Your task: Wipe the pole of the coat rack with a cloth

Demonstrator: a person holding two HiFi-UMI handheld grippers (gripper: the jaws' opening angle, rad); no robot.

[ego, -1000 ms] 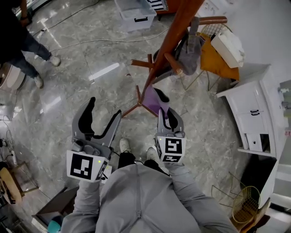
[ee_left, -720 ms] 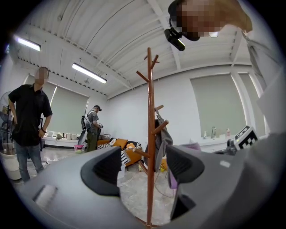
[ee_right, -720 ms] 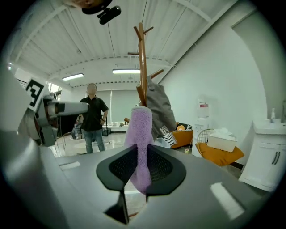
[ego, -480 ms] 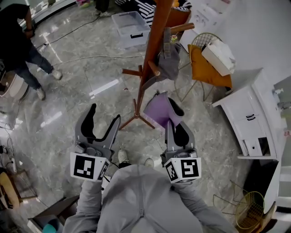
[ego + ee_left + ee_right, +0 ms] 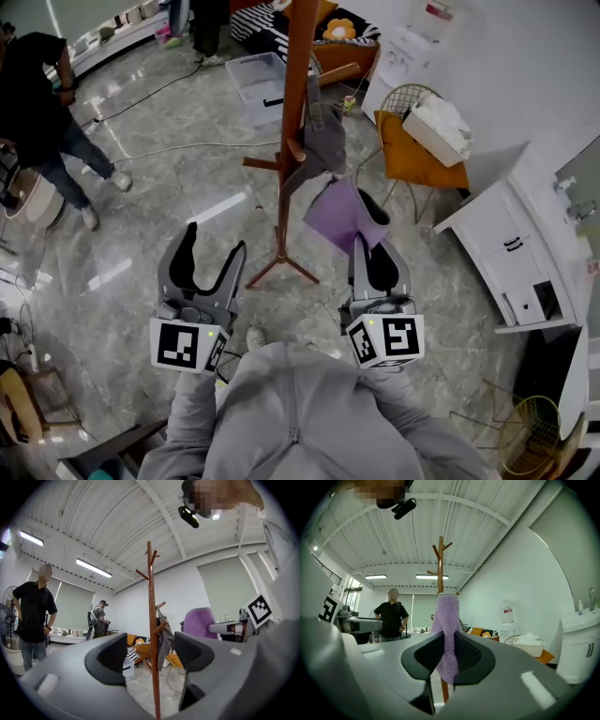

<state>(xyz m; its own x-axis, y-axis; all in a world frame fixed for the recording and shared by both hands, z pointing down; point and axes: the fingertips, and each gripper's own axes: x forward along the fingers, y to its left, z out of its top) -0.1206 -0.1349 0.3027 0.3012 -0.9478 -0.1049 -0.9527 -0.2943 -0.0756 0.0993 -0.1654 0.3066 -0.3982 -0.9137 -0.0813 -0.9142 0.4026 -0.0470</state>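
Note:
A brown wooden coat rack [image 5: 292, 112] stands on the marble floor straight ahead, with a grey garment [image 5: 323, 141] hanging from a peg. Its pole [image 5: 152, 634] rises between the jaws in the left gripper view. My right gripper [image 5: 367, 225] is shut on a purple cloth [image 5: 339, 214], held up just right of the pole and apart from it. The cloth [image 5: 446, 634] stands upright between the jaws and hides the lower pole [image 5: 440, 564] behind it. My left gripper [image 5: 208, 249] is open and empty, left of the rack's feet.
Right of the rack stand a wire chair with an orange cushion [image 5: 412, 150], a white box [image 5: 441, 127] on it, and a white cabinet [image 5: 525, 244]. A clear storage bin [image 5: 267, 84] and cables lie on the floor behind. A person in black [image 5: 42, 103] stands at far left.
The view has tilted up and the rack now looks more upright. My right gripper has risen with the purple cloth toward the pole. The left gripper has stayed open and almost still.

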